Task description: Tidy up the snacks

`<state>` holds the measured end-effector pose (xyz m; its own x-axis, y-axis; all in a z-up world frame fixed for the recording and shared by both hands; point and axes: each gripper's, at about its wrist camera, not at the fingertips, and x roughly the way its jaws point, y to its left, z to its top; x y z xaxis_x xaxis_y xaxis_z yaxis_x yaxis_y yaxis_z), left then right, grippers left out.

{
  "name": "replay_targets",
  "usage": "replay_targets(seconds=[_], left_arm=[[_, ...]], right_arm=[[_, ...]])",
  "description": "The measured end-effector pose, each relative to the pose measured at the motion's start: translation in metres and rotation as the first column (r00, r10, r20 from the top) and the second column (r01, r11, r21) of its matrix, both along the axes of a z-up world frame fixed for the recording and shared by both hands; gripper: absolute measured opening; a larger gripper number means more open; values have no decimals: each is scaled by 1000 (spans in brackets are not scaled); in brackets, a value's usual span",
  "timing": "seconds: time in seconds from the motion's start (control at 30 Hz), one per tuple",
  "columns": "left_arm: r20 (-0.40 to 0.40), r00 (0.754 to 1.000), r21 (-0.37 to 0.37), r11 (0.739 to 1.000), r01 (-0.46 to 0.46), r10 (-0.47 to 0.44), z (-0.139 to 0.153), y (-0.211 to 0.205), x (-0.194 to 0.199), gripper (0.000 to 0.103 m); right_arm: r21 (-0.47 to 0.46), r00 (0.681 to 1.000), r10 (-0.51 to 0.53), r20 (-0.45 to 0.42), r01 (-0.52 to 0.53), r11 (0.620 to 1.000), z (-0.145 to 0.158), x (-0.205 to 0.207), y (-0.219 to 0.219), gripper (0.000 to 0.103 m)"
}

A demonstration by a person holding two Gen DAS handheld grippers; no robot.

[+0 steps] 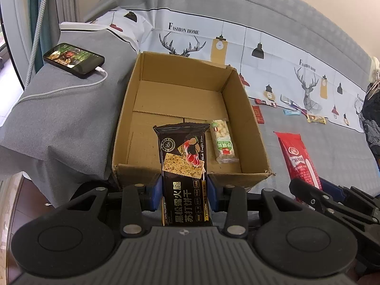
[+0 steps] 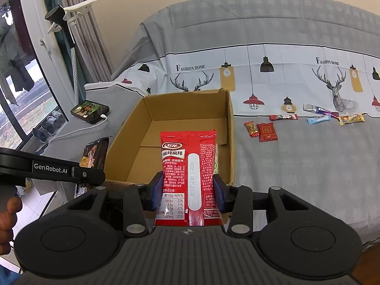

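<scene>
Poised to drop into the cardboard box (image 1: pixel 187 109) near the bed's edge, left tongs (image 1: pixel 184 191) clench the black cracker pack (image 1: pixel 184 166), right tongs (image 2: pixel 187 190) the red snack pack (image 2: pixel 190 166).

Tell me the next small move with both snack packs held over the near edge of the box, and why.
Probably ease the left claw forward and let the black cracker pack drop into the cardboard box. It already juts over the near wall, the floor left of the green-labelled snack is bare, and the right claw holds the red pack alongside.
</scene>
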<state>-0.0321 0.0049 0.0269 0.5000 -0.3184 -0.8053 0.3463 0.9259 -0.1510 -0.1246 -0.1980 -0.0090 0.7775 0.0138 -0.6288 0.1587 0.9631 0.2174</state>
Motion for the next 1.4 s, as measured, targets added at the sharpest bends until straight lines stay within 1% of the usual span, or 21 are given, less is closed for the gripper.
replay_targets(seconds=[0.2,0.4,0.8,1.17,1.4], left_arm=[[-4,1000,0,1000,-12,12,0,1,6,43],[7,999,8,999,-35,35,2,5,20,43],[5,999,0,999,-48,48,2,-7,60,43],[-12,999,38,998,-51,51,-16,-27,106,43],[-46,998,65,997,-42,45,-38,-46,139,43]], right_arm=[[-9,1000,-4,3,4,1000,0,2,-1,45],[-17,1000,1,3,-1,1000,-1,9,1,45],[-20,1000,11,-10,-11,1000,-5,45,-3,45],[-3,998,17,-53,-17,1000,-25,92,-14,45],[18,996,11,-89,-10,1000,-42,129,-23,45]])
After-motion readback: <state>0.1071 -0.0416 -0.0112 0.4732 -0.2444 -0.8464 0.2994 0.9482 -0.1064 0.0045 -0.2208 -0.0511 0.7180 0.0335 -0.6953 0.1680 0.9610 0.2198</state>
